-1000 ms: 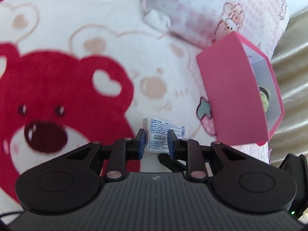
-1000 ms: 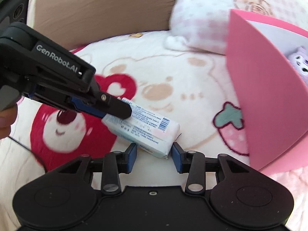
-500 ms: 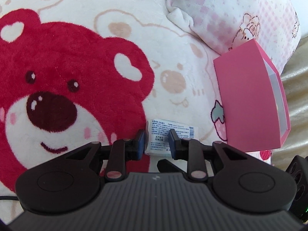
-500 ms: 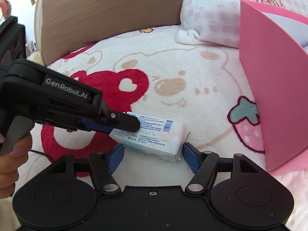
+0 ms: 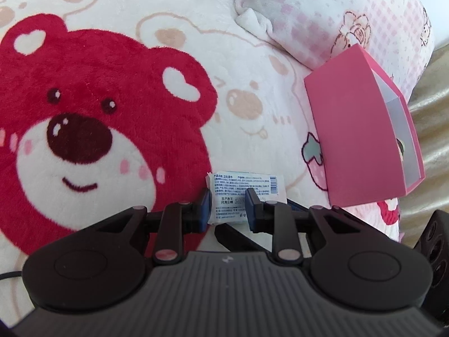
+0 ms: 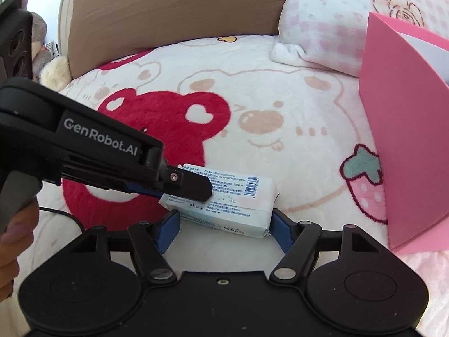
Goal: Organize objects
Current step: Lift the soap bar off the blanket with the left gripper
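Left wrist view: left gripper (image 5: 227, 206) clamped on the pack (image 5: 247, 193), held just over the blanket (image 5: 168, 56). Pink box (image 5: 359, 140) off to the right, near but apart, open mouth turned away; something small inside, too hidden to name. Right wrist view: right gripper (image 6: 223, 226) opening, pads flanking the pack (image 6: 238, 196), apparently not pressing. Handover about done; boxing the pack still left.
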The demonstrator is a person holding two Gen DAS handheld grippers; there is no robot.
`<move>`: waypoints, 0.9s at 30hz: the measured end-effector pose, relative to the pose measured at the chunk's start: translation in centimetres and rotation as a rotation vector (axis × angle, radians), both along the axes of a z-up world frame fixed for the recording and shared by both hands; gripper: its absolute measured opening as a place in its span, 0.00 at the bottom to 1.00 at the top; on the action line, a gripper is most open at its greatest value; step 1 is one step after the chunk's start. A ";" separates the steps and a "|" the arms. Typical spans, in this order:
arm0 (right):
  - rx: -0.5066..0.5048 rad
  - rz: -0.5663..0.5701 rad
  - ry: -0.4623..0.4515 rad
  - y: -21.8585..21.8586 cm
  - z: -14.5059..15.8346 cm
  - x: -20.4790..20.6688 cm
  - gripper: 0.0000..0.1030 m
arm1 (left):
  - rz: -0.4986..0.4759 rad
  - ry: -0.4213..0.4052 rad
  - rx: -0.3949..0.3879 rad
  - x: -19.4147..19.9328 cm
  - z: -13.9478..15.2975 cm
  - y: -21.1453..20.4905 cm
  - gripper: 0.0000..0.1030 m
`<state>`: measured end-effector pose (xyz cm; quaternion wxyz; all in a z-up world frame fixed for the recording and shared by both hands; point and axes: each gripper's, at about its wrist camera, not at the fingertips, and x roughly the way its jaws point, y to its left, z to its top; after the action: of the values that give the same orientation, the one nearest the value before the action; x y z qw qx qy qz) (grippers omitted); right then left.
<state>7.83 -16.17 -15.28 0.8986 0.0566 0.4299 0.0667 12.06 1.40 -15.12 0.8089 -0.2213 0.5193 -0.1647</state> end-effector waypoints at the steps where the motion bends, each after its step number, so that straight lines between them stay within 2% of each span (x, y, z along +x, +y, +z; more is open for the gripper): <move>1: 0.012 -0.004 0.005 -0.1 0.1 -0.1 0.73 | 0.001 -0.001 0.003 -0.2 0.2 0.0 0.24; 11: 0.023 0.005 0.044 0.0 2.3 -2.3 0.74 | -0.048 -0.020 0.038 -2.8 2.9 -1.0 0.23; 15: -0.011 0.016 0.025 0.4 3.5 -3.0 0.74 | -0.070 -0.036 0.018 -3.2 3.9 -0.6 0.23; 21: 0.025 0.027 0.009 0.4 5.1 -3.9 0.74 | -0.082 -0.051 0.054 -4.5 6.4 -0.8 0.23; 25: 0.068 0.033 0.014 -0.1 7.6 -5.5 0.74 | -0.072 -0.046 0.092 -6.0 8.1 -1.9 0.26; 27: 0.075 0.037 0.022 -0.7 8.4 -6.4 0.74 | -0.071 -0.025 0.075 -6.7 8.9 -2.4 0.26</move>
<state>1.46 -16.87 -6.90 0.8898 0.0831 0.4377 0.0986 5.38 -1.04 -6.23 0.8167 -0.1700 0.5225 -0.1763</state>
